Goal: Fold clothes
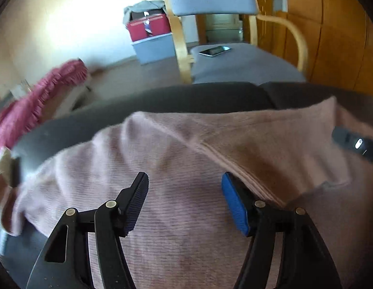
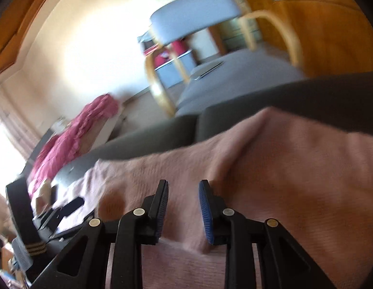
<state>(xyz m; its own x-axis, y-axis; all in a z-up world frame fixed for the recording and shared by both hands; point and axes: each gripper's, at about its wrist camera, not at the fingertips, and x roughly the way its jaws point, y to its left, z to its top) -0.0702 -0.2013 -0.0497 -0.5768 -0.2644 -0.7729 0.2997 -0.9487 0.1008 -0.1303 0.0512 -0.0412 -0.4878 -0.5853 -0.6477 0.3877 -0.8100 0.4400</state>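
Across a dark grey cushioned surface (image 1: pixel 210 96) lies a soft pink ribbed-knit sweater (image 1: pixel 186 144) with a raised diagonal seam, over which the left gripper (image 1: pixel 185 180) hangs with jaws wide and empty, while the right gripper (image 2: pixel 183 187) stands narrowly parted, gripping nothing.

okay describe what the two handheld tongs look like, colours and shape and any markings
Both match. The left tongs have black angular plastic linkage arms with triangular cutouts, pinned by round brass-coloured rivets. Each finger ends in a flat ribbed pad: one dark, one bright blue. The right tongs show the same black arms, pale rivets and ribbed blue pads. No cables or lettering show.
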